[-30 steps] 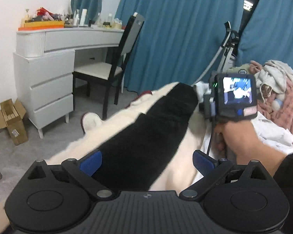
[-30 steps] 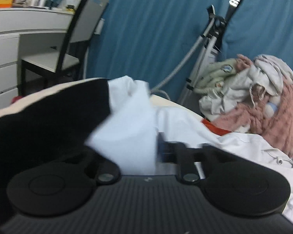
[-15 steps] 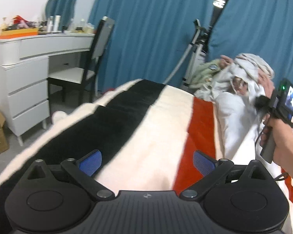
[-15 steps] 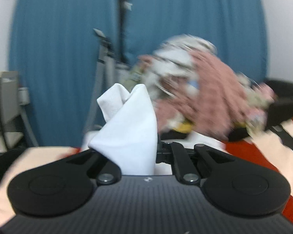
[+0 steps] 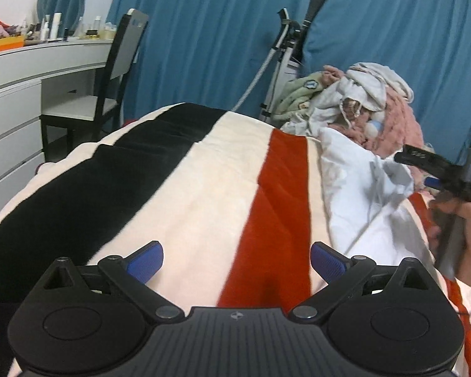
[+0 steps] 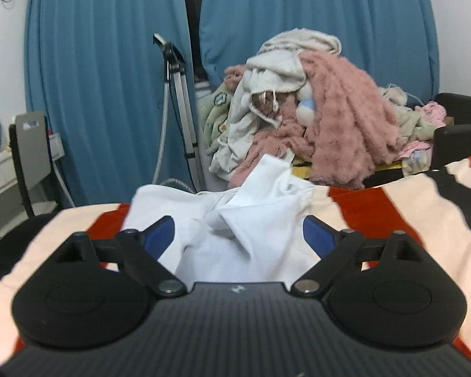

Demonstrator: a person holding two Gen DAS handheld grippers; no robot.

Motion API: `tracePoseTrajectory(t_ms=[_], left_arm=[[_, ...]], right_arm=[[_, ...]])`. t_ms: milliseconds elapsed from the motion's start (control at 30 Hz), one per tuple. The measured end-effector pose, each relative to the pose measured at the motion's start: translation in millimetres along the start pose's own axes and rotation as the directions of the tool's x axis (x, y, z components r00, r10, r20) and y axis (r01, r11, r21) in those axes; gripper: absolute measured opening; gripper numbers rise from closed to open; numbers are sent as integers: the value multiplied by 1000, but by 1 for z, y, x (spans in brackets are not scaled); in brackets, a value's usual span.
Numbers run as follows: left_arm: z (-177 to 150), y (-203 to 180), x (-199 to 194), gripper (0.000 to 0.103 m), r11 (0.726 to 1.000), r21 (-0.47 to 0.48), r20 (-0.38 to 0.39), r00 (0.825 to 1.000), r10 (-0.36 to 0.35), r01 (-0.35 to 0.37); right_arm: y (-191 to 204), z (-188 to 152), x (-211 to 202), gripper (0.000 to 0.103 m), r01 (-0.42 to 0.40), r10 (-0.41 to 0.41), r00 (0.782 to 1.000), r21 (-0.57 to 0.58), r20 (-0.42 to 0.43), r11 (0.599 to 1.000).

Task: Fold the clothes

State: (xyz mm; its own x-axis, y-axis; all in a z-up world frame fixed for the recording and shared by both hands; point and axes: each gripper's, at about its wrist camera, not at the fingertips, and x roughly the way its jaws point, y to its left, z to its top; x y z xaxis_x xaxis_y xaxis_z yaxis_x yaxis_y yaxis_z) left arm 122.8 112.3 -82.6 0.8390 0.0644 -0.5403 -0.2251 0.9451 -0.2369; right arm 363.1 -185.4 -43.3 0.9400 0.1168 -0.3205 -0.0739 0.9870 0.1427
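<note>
Place: my bedroom at home.
Bed (image 5: 204,188): striped blanket, right before me.
Pile (image 6: 314,110): heaped clothes at the bed's far end.
Curtains (image 5: 204,31): blue, behind the bed.
Dresser (image 5: 31,72): white, left of the bed, bottles on top, chair (image 5: 110,94) beside it.

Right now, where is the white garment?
The white garment lies crumpled on the striped blanket, between the open right tongs, just before the laundry pile.

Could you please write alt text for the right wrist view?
The right hand-held gripper is open over a crumpled white garment lying on a striped blanket. Behind it, a heap of clothes sits before blue curtains.
</note>
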Motion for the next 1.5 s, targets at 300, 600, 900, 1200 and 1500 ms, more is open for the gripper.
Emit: tracePoseTrajectory(t_ms=[300, 600, 900, 1200, 1500], left_arm=[[-12, -34, -57, 101, 990, 135, 61, 996, -61, 52], [-28, -48, -72, 102, 985, 130, -52, 993, -109, 115], [-34, 5, -52, 101, 986, -168, -274, 960, -64, 18], [-50, 58, -69, 94, 912, -392, -304, 953, -8, -117], [-53, 42, -62, 51, 937, -275, -330, 936, 120, -217]], right_arm=[[-15, -20, -177, 90, -74, 74, 997, -35, 6, 997], [-35, -69, -320, 90, -56, 56, 998, -10, -5, 998], [-60, -97, -351, 90, -17, 22, 998, 99, -51, 995], [-77, -104, -342, 90, 31, -10, 994, 192, -105, 981], [-84, -106, -340, 90, 63, -36, 992, 216, -124, 974]])
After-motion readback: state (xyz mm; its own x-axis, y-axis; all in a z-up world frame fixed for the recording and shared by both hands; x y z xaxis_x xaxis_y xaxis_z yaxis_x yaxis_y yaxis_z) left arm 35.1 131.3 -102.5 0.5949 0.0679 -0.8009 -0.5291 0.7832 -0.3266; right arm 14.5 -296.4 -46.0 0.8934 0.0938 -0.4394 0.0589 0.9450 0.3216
